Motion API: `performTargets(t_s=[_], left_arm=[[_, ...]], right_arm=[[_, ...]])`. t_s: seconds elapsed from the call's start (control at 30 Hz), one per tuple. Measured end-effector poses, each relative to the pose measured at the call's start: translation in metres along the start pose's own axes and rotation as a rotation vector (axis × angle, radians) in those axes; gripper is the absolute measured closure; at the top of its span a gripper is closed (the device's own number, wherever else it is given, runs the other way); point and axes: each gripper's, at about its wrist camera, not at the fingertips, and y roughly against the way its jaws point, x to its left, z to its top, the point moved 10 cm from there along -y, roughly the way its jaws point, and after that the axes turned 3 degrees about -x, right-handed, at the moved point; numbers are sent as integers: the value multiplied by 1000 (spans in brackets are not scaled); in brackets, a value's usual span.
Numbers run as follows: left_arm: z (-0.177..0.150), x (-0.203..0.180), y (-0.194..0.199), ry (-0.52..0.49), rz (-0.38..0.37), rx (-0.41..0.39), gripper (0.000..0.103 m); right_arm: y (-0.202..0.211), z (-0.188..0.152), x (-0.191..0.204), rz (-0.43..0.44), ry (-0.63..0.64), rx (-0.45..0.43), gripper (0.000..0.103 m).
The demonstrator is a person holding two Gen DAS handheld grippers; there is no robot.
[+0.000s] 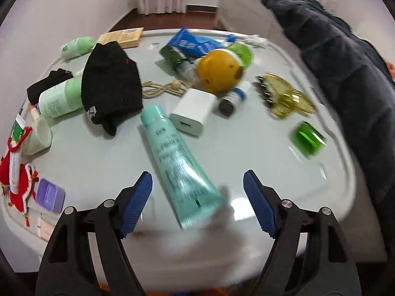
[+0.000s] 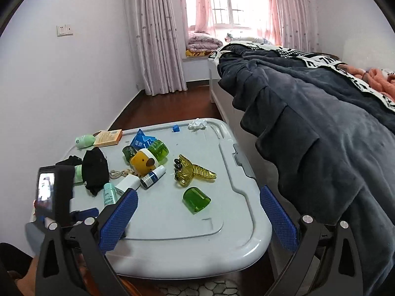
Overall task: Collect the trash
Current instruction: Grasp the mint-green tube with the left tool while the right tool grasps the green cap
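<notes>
While both grippers hang empty with jaws spread apart, your clearest piece of trash is the crumpled white paper wad (image 2: 197,124), sitting at the far edge of the grey bin lid (image 2: 172,234) that serves as your desk, just beside the small blue block (image 2: 175,128) and well apart from the yellow dog-face jar (image 2: 143,162), which I'll use as the landmark. Judging by looks, the wad is very light, soft and crushable, not fragile and not slippery; it should squash under pressure, so close across its middle, fully, or it may slip out. It could also skid on the smooth lid if you nudge it first, so come from above. The blue torn packet (image 2: 142,141), touching the landmark's far side, may be trash too: thin, floppy, best pinched at a raised edge. The left gripper (image 1: 197,197) hovers over the teal tube (image 1: 176,165), on the near side of the landmark, nothing clamped. The right gripper (image 2: 197,212) is over the lid's near end, close to the green cap (image 2: 196,200), nothing between its pads.
</notes>
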Motion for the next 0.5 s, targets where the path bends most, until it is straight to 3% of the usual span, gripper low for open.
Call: performTargets(t_s=[0.17,0.23,0.4,0.5], left_arm=[[5,16,-16,46,68,-9,30],[5,21,-18,21,100,-34,61],[2,26,-9,-20,85,-41,68],[-3,28,10,-31,69,-46,68]], right_arm=[[7,5,-7,-41,19,-47,5],[7,5,-9,-57,29,-51,5],[0,3,-20,-121,75,-67,5],[-23,-4,-19,-126,124,0,5]])
